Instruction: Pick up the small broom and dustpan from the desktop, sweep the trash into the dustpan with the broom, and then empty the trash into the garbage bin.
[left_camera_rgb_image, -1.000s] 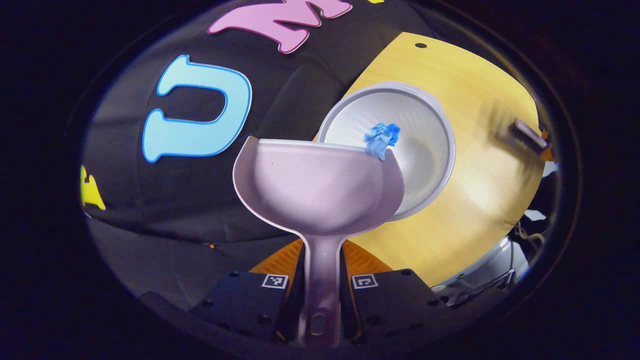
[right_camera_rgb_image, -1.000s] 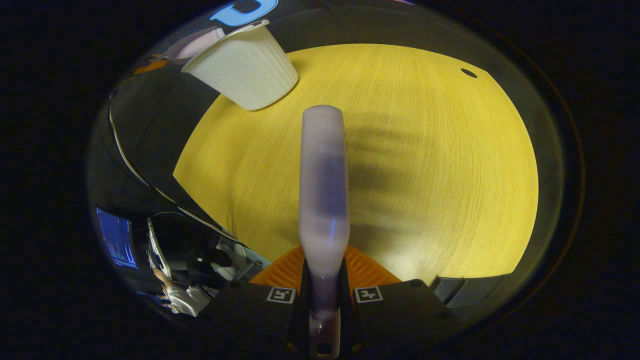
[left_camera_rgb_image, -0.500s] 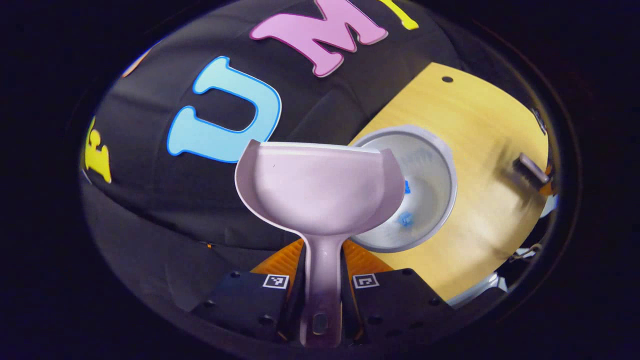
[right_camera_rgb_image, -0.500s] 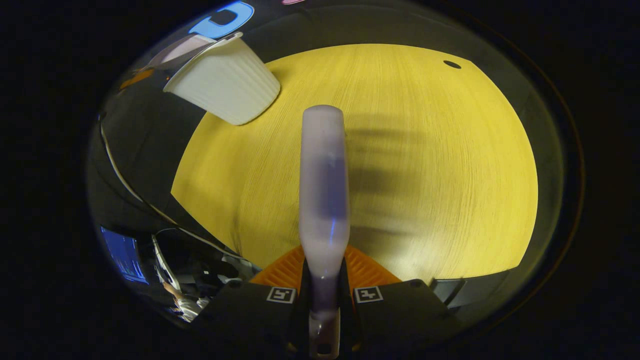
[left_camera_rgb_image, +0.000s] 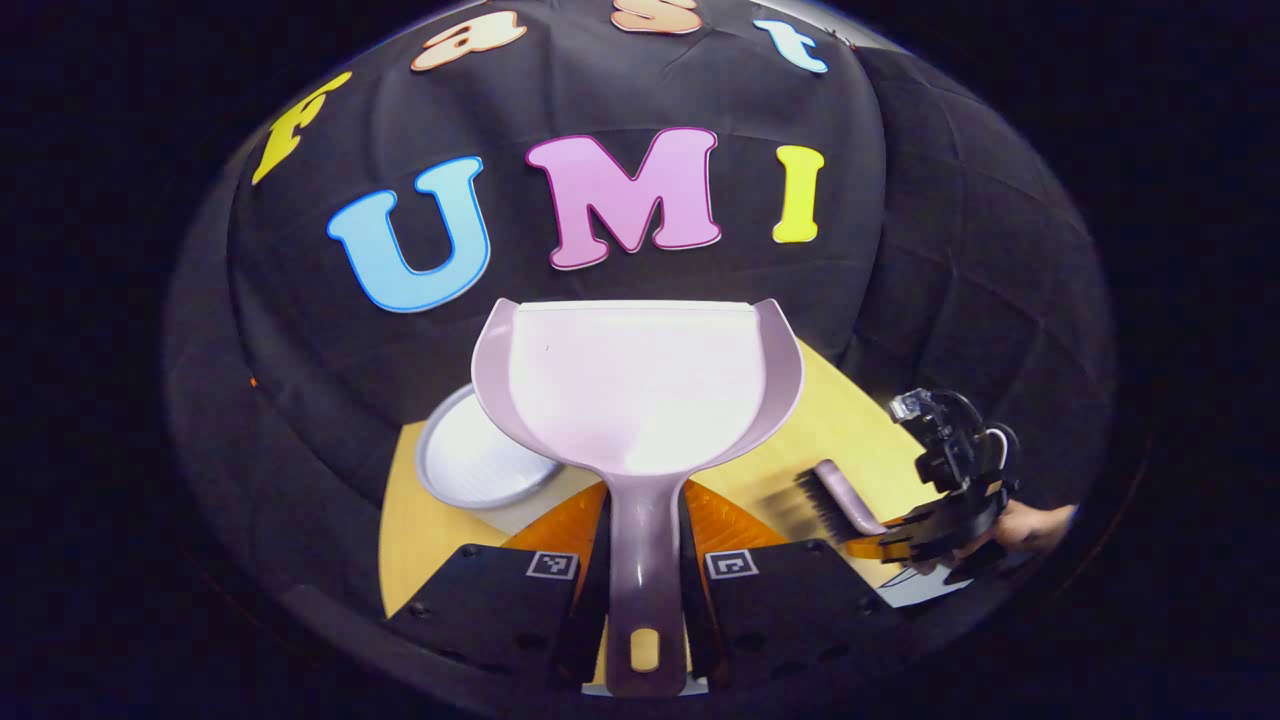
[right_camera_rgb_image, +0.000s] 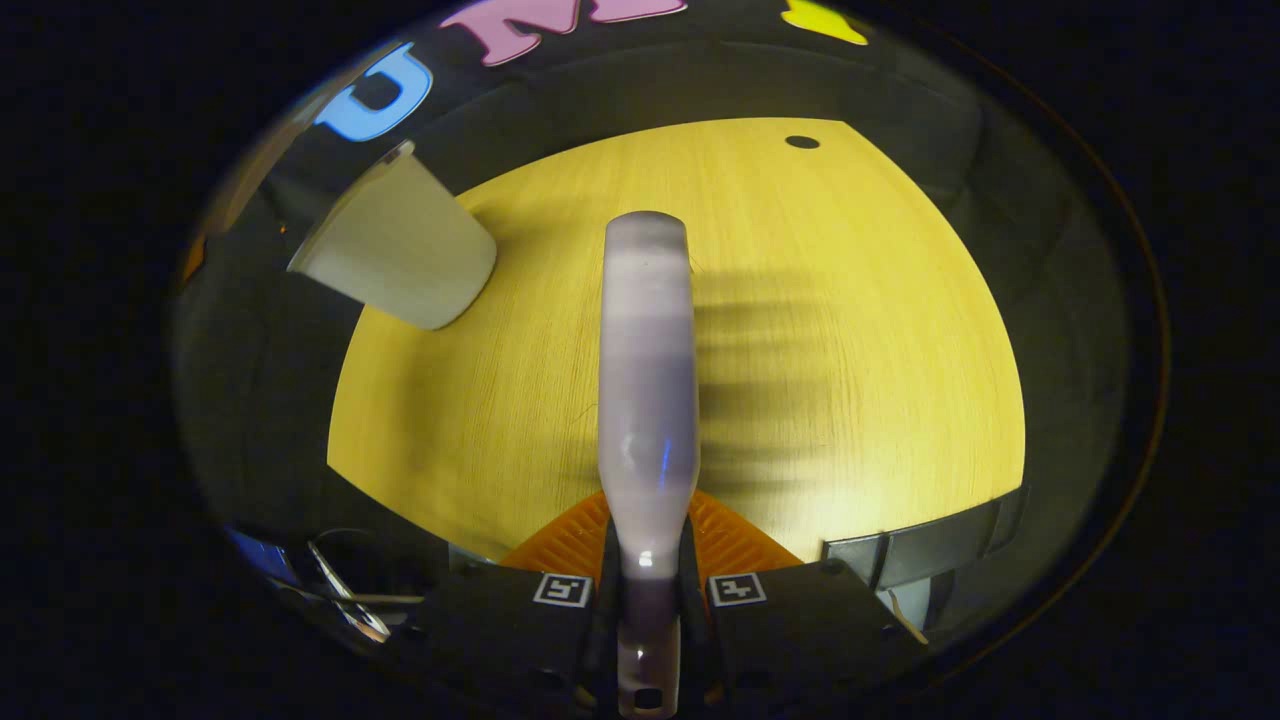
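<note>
Beside the black cloth wall (left_camera_rgb_image: 300, 380), yellow wooden desktop (right_camera_rgb_image: 800, 330) holds bin (right_camera_rgb_image: 395, 260).

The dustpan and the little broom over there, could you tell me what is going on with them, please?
A person is holding a gripper in each hand. The left gripper is shut on the dustpan handle, with the pan raised and empty. The right gripper is shut on the small broom, held above the wooden desktop. The white garbage bin stands on the desktop beside the dustpan.
</note>
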